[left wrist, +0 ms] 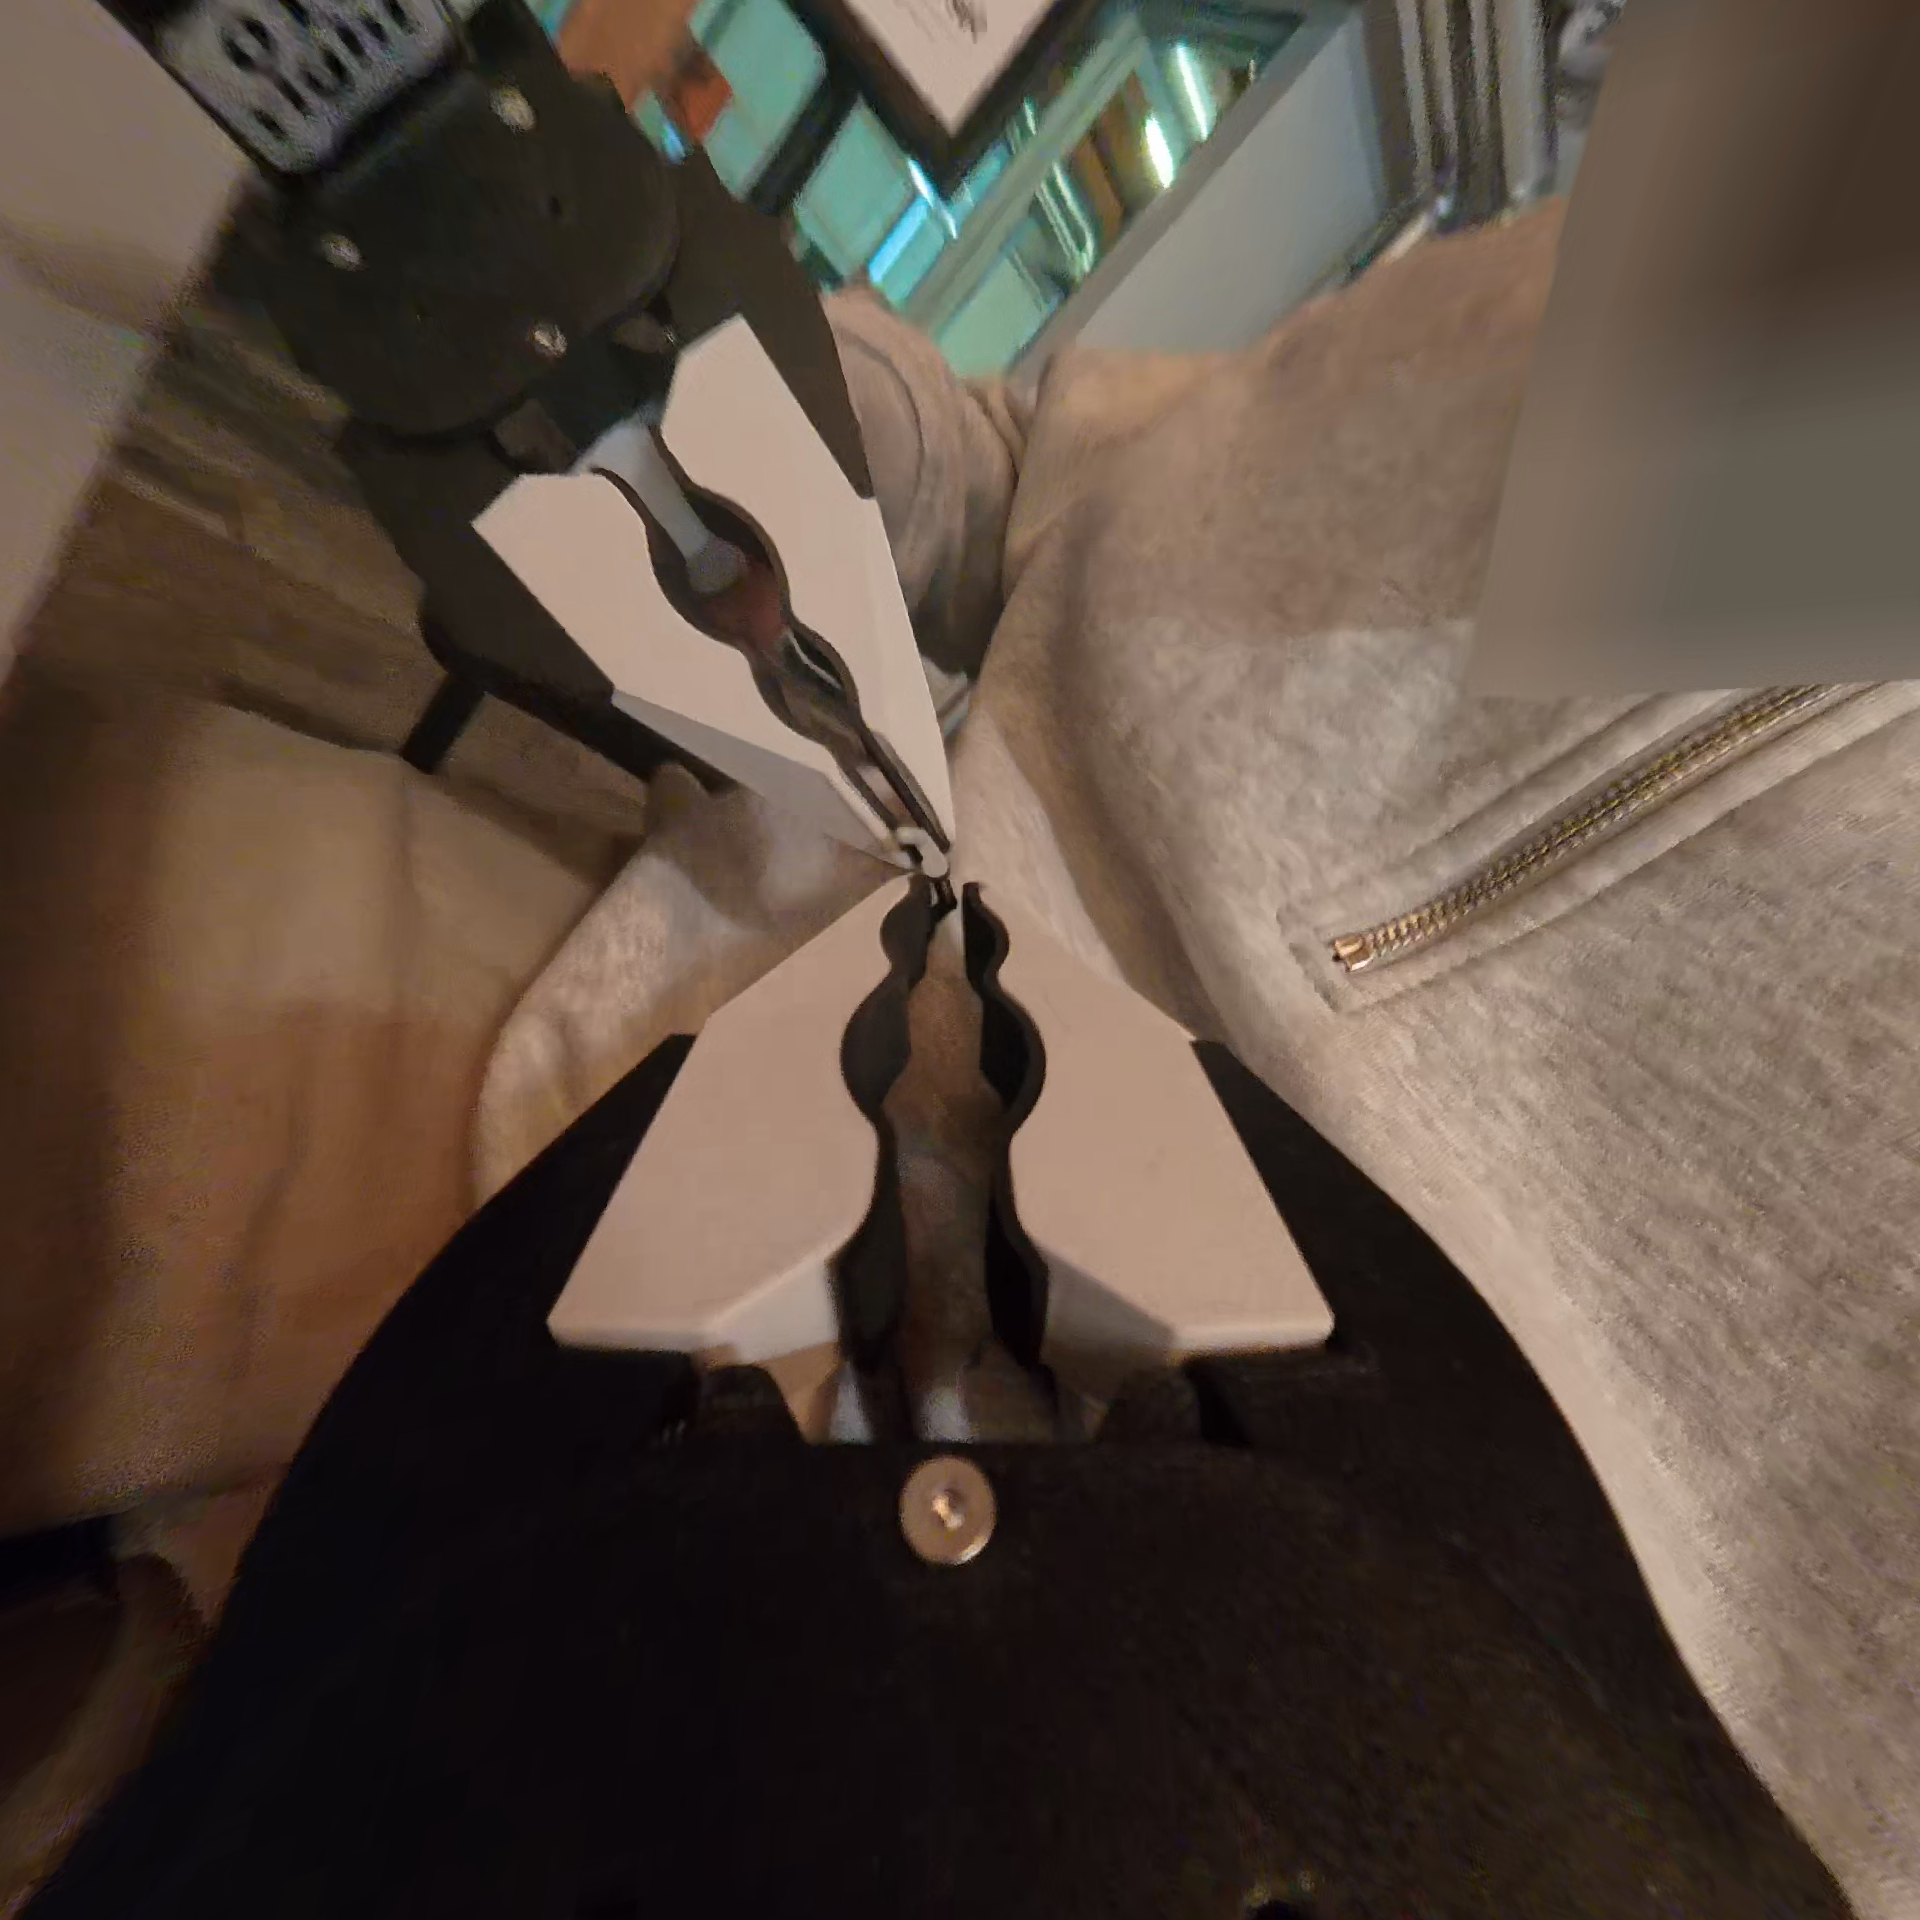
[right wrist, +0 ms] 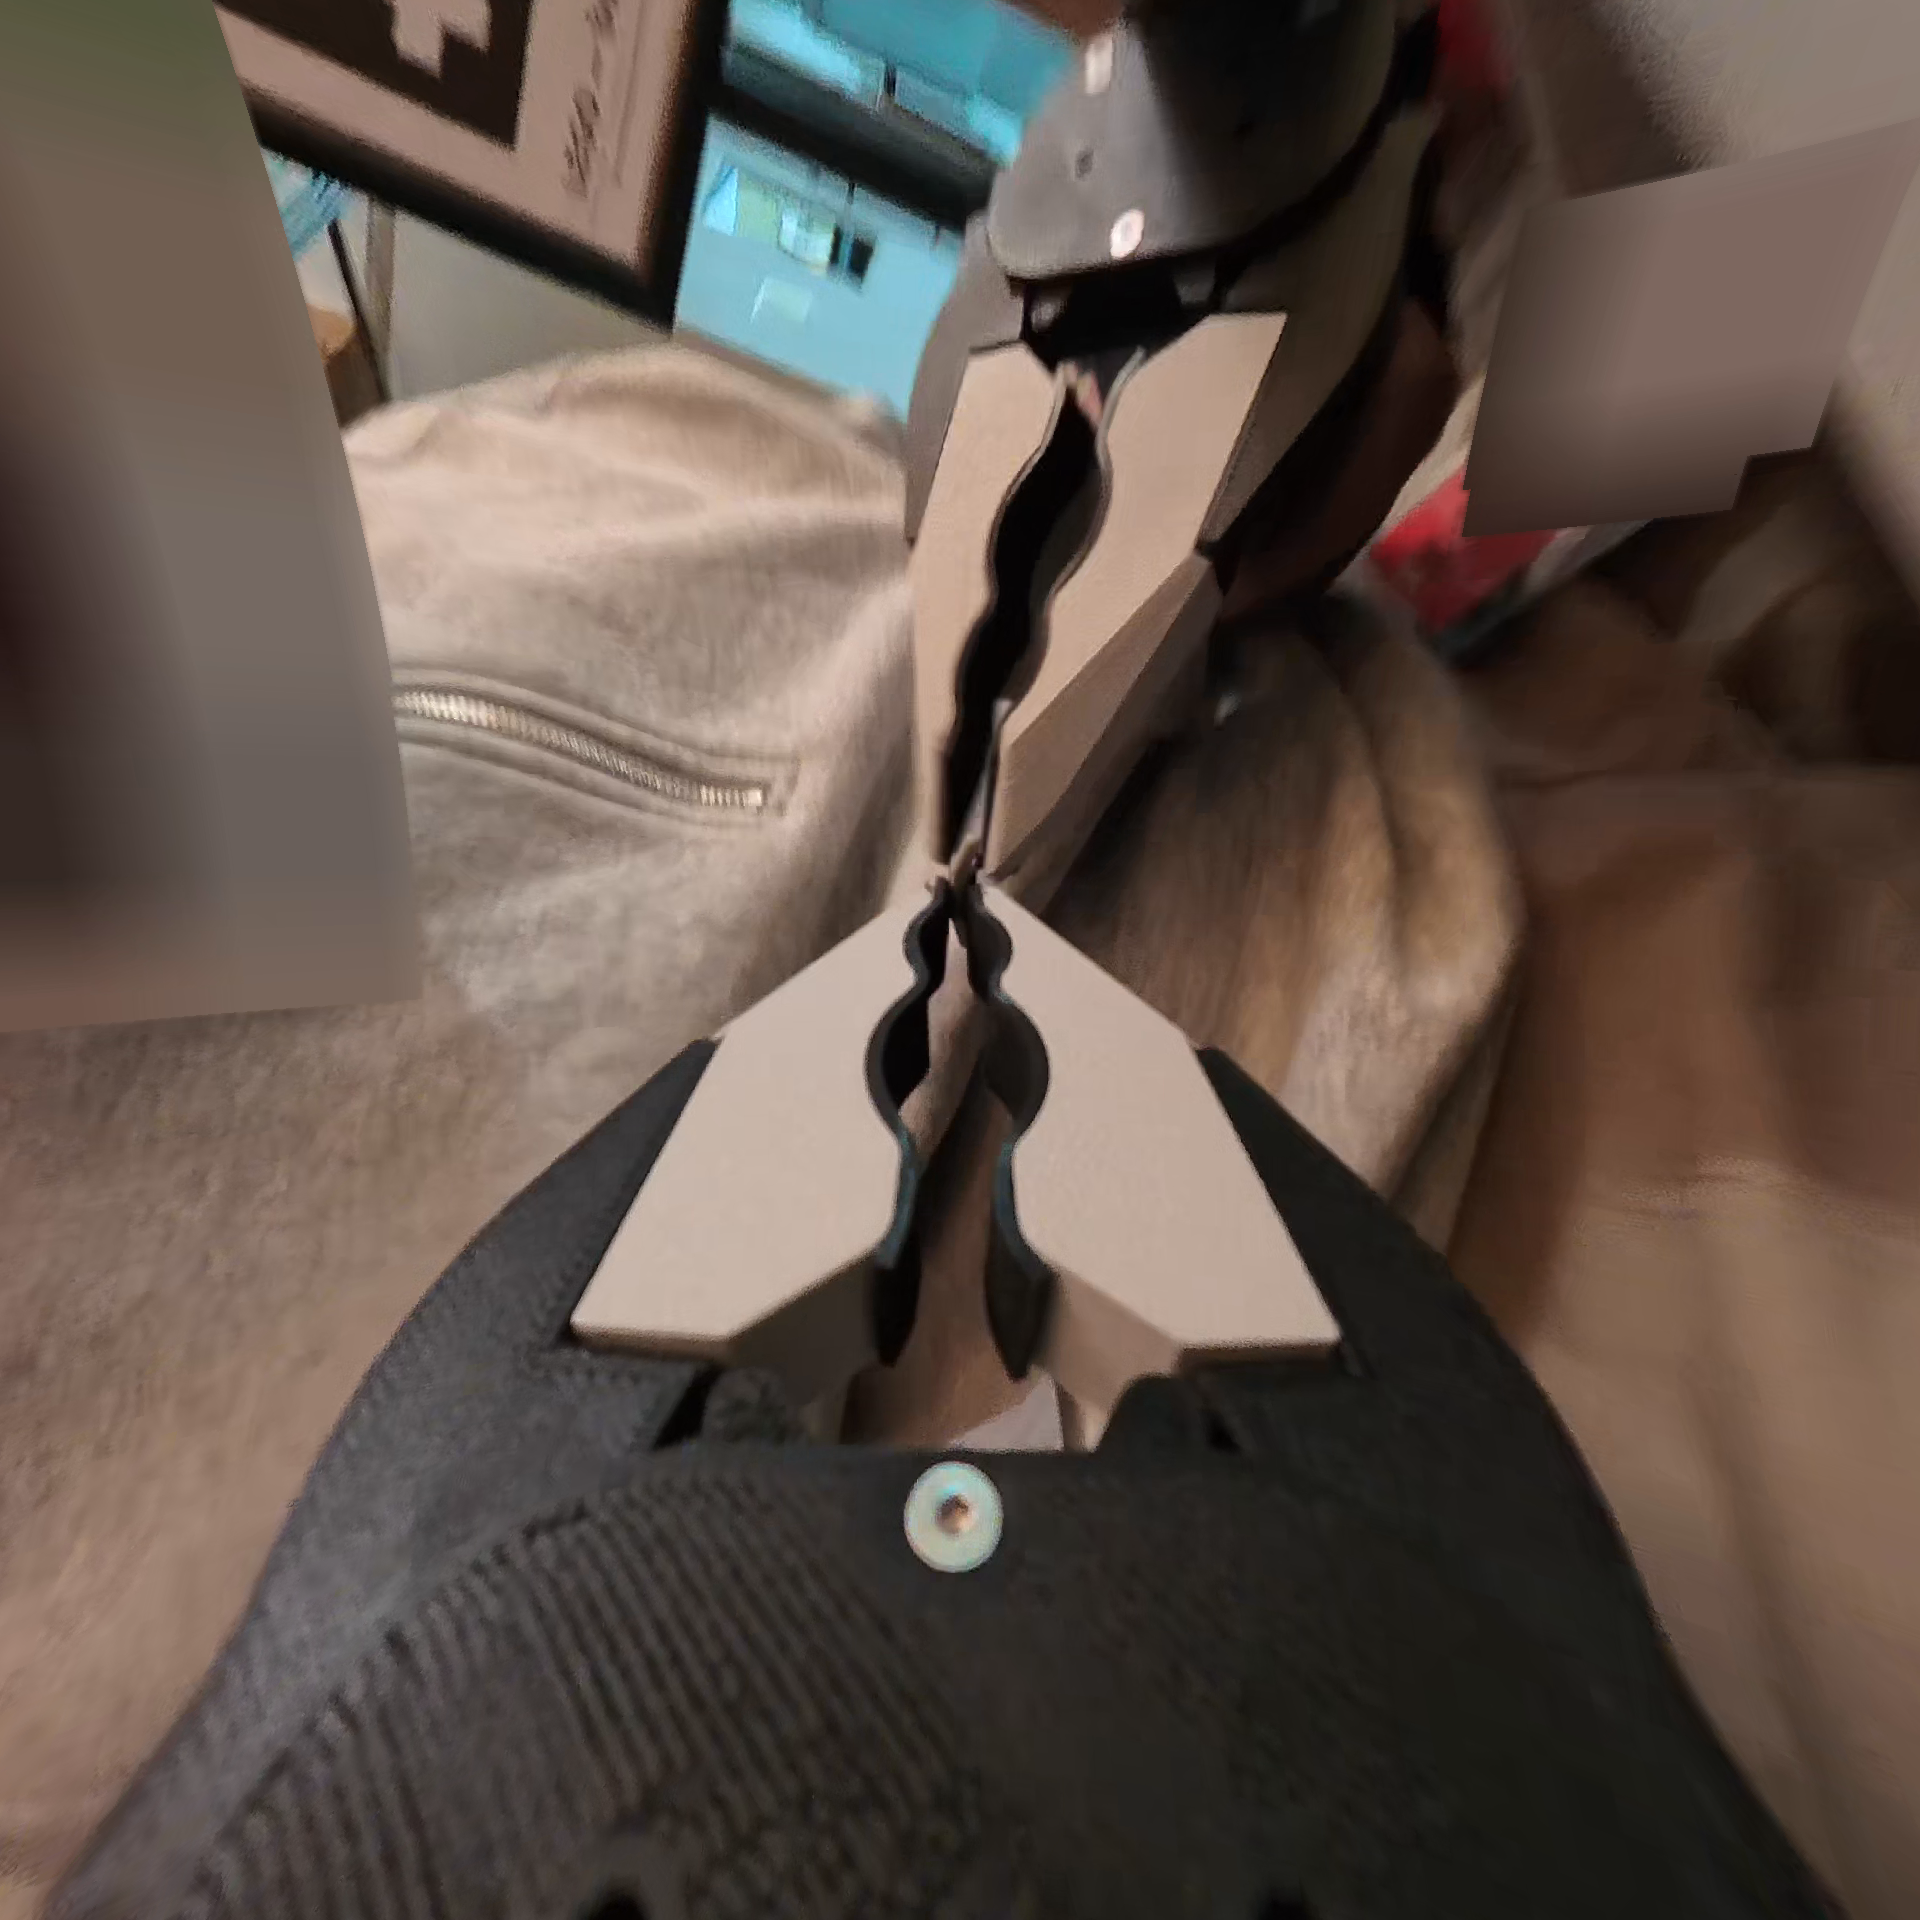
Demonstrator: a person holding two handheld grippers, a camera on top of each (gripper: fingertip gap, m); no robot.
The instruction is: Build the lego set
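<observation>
In the left wrist view my left gripper (left wrist: 941,900) rises from the bottom, its jaws nearly closed on a tiny dark lego piece (left wrist: 943,890) at the tips. My right gripper (left wrist: 921,837) comes in from the upper left and meets it tip to tip, shut on a small white lego piece (left wrist: 923,846). The two pieces touch. In the right wrist view my right gripper (right wrist: 958,902) is shut at the bottom and the left gripper (right wrist: 966,860) comes down from above. The pieces are too small to make out there.
Both grippers are held in the air close to a person's grey zip sweatshirt (left wrist: 1455,1039), with its zip pocket (right wrist: 582,748) on the left. A beige fleecy cloth (right wrist: 1299,935) lies below. Teal bins (right wrist: 821,239) and a framed board (right wrist: 488,94) stand behind. Less than 4 cm separates the two grippers' tips.
</observation>
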